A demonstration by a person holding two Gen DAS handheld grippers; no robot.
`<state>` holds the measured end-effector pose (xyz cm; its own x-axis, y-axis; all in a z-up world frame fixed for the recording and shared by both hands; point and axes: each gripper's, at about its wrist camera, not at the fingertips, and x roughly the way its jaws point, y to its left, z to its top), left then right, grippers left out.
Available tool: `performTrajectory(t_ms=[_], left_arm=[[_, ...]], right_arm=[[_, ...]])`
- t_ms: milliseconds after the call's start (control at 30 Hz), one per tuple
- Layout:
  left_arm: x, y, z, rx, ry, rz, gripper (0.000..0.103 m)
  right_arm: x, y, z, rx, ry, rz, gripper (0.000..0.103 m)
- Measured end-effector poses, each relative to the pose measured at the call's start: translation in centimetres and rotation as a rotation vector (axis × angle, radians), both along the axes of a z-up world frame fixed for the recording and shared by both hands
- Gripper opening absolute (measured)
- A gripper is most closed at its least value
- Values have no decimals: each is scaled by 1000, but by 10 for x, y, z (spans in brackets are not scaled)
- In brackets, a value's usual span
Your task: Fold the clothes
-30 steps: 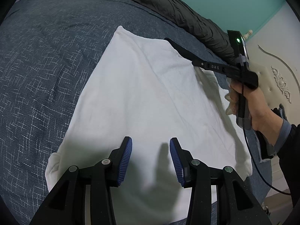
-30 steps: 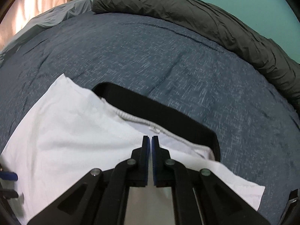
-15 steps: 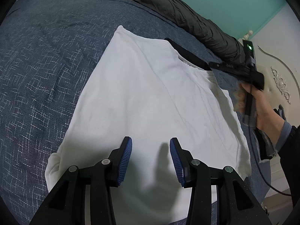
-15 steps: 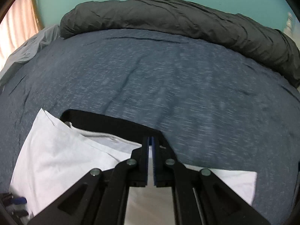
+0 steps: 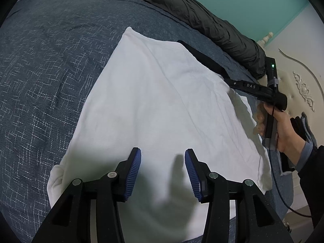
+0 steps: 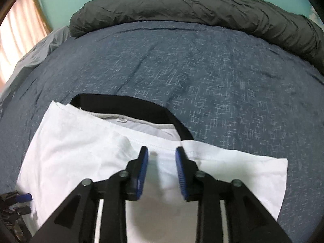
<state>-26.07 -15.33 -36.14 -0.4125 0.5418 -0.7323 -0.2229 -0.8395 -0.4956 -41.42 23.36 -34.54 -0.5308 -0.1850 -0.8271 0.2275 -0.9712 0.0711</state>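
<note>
A white T-shirt (image 5: 162, 105) lies spread flat on the blue bed cover, over a black garment (image 6: 129, 107) that shows as a dark band past its collar. My left gripper (image 5: 163, 158) hovers open above the shirt's near hem, nothing between its blue pads. In the right wrist view the shirt (image 6: 81, 145) fills the lower half and my right gripper (image 6: 161, 151) is open just above the fabric near the neckline seam. From the left wrist view the right gripper (image 5: 226, 79) reaches in from the right, held by a hand (image 5: 283, 125), its tips at the shirt's far right edge.
The blue flecked bed cover (image 5: 50, 64) stretches all round the shirt. A rolled dark grey duvet (image 6: 192, 8) lies along the far edge by the teal wall. A cream carved headboard (image 5: 299, 85) stands at right. A cable (image 5: 283, 192) trails from the right gripper.
My right gripper was shut half a second ago and now stands open, lower and closer over the shirt near the collar. The left gripper has held still.
</note>
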Motion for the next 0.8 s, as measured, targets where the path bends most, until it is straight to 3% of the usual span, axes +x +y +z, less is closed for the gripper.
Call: performTrajectory(t_ms=[167,267,367,600,700,767,800], left_arm=[[1,-2,0,2,0,0,49],[1,-1,0,3,0,0,49],[1,0,0,3,-1,0,50],[0,2,-1,4,-2,-2,50],[0,2,-1,6,-3,-1,50],[1,2,-1,6,-3,-1,50],[1,2,-1,5,-3,-1,50]], right_arm=[[7,-14,-7,79,7,44,28],[9,-17,-11,135,21,59,9],[12,-19,-11,167,49,57,2],[14,-2,14,113,153,-23,0],[13,18,28,28,180,-86,0],[12,41,34,-25,171,-183,4],[12,53,32,-51,151,-223,11]])
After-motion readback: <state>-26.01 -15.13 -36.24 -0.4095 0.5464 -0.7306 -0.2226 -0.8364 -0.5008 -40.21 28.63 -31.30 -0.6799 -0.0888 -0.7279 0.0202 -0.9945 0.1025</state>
